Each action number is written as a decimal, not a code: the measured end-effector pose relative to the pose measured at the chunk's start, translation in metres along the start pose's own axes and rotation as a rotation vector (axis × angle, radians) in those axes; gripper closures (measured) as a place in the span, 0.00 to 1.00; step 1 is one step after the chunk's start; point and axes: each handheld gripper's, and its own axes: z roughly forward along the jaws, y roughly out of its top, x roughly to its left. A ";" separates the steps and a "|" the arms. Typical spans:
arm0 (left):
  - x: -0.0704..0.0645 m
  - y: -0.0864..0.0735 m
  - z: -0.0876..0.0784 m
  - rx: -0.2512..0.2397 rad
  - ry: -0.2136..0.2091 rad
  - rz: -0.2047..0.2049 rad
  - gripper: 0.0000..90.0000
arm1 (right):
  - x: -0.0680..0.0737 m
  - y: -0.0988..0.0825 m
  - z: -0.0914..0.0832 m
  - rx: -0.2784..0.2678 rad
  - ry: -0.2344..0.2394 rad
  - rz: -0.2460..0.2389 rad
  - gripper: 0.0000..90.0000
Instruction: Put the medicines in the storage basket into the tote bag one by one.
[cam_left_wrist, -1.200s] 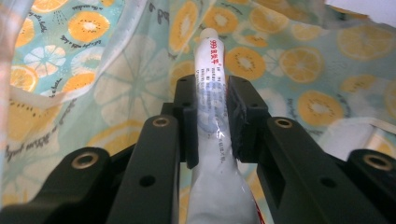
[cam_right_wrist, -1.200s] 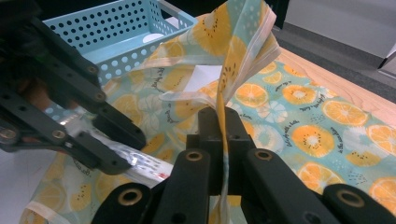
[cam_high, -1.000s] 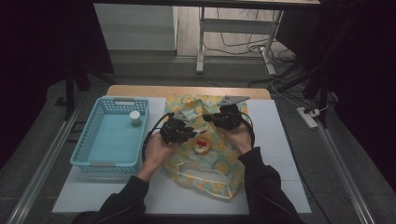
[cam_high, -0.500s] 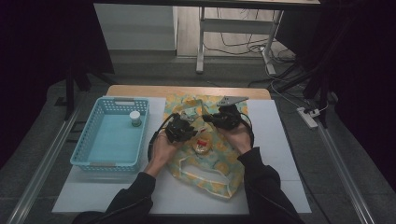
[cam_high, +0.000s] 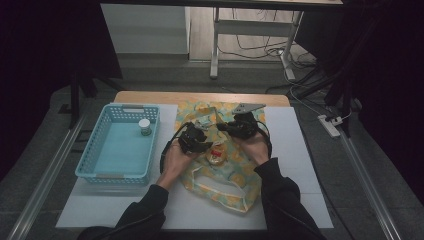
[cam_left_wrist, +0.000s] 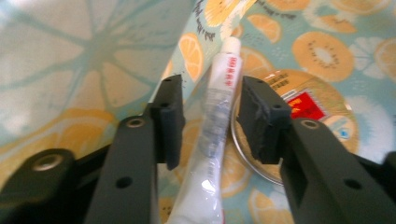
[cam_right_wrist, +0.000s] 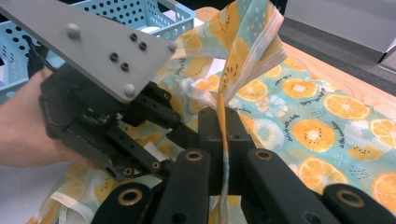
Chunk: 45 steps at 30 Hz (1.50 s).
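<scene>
Left tool (cam_left_wrist: 212, 116) jaws apart, straddling white tube (cam_left_wrist: 215, 121), pads not pressing it. Tube lies on citrus-print bag (cam_high: 225, 170) beside round tin with red label (cam_left_wrist: 299, 105). Right tool (cam_right_wrist: 223, 140) clamped tight on lifted bag edge (cam_right_wrist: 247, 42), fabric bunched above jaws. Bag mid-worktop (cam_high: 295, 150). Blue basket (cam_high: 107, 160) at left holds small jar (cam_high: 144, 126).

Dim room beyond my table

I see grey carpet floor (cam_high: 60, 115), a white metal desk frame (cam_high: 216, 45), tangled black cables (cam_high: 260, 47), and a white power strip (cam_high: 330, 126).
</scene>
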 end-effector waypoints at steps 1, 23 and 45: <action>-0.001 0.001 -0.001 0.009 -0.008 -0.001 0.64 | 0.000 0.000 0.000 0.001 -0.001 0.001 0.99; 0.003 -0.012 -0.051 -0.028 -0.105 -0.053 0.22 | 0.000 -0.001 0.000 0.008 0.001 0.000 0.99; 0.045 -0.043 -0.105 -0.108 -0.130 -0.123 0.01 | -0.001 -0.002 0.002 0.009 0.006 0.002 0.99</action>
